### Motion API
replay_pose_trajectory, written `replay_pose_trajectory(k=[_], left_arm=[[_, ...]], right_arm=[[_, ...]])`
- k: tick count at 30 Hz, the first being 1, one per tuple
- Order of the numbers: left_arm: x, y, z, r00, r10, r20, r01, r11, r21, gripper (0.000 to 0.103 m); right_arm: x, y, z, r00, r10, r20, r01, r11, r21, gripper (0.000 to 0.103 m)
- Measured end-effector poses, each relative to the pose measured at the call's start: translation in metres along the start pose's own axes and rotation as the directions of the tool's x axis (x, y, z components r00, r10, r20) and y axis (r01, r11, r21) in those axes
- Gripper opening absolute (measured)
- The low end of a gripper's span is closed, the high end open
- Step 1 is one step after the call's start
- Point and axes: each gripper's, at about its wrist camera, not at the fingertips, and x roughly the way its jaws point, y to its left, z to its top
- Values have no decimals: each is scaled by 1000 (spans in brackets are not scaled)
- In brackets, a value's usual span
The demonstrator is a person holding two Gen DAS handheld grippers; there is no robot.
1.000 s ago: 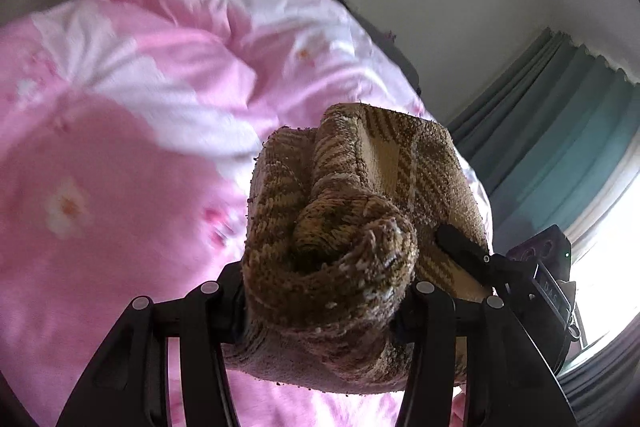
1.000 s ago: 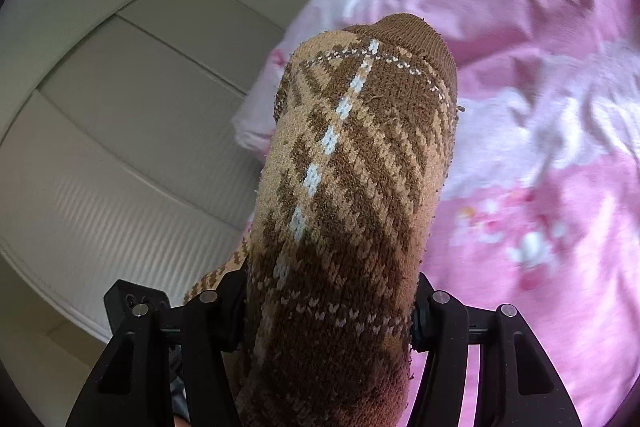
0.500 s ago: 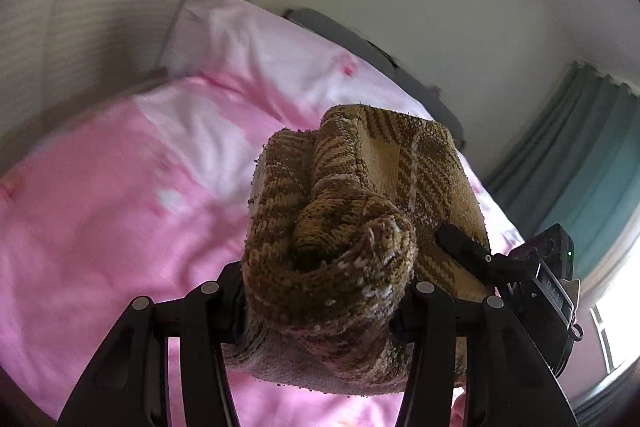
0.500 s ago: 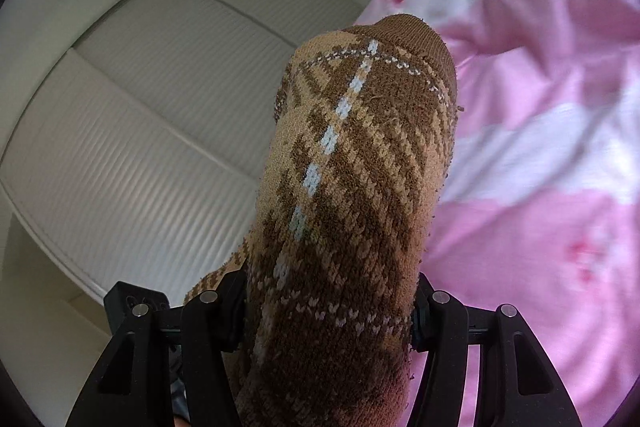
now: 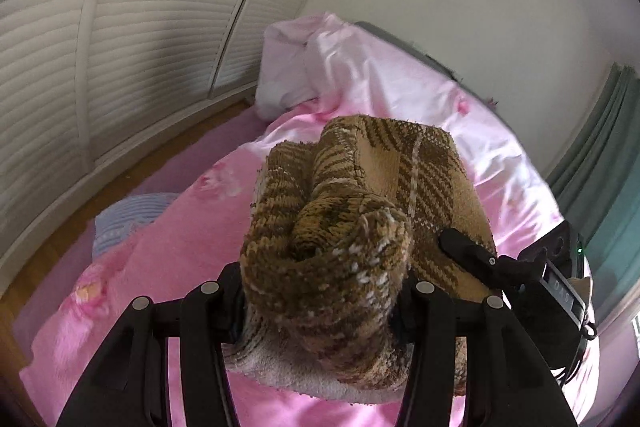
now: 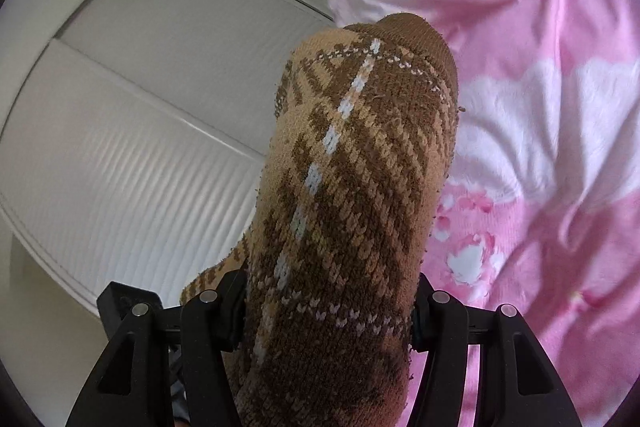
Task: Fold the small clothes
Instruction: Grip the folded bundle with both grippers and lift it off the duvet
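A brown and tan plaid knitted sock [image 5: 360, 211] is held in the air above the pink bed. My left gripper [image 5: 324, 291] is shut on its bunched, rolled end. My right gripper [image 6: 332, 303] is shut on the other end of the sock [image 6: 360, 167], whose dark brown tip points away from the camera. The right gripper's body [image 5: 556, 279] shows at the right of the left wrist view, beside the sock. The fingertips of both grippers are hidden by the fabric.
A pink flowered duvet [image 5: 168, 267] covers the bed below, with a pale pillow [image 5: 296, 67] at its head. White louvred wardrobe doors [image 5: 120, 27] stand to the left, a wooden floor strip [image 5: 80, 223] beside the bed, and teal curtains [image 5: 600, 147] at the right.
Both grippers, still holding the sock, have swung: the left view now shows the wardrobe doors and floor, the right view more of the duvet. The grip on the sock is unchanged.
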Motion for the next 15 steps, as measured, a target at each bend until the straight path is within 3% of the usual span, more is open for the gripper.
replay_pose_trajectory(k=[8, 15], left_arm=[[75, 55, -43, 996, -3, -95, -3, 998, -63, 53], [69, 57, -55, 997, -28, -70, 23, 997, -69, 57]], right_arm=[[43, -66, -21, 987, -145, -69, 148, 988, 38, 60], [48, -63, -16, 975, -209, -71, 210, 978, 0, 71]])
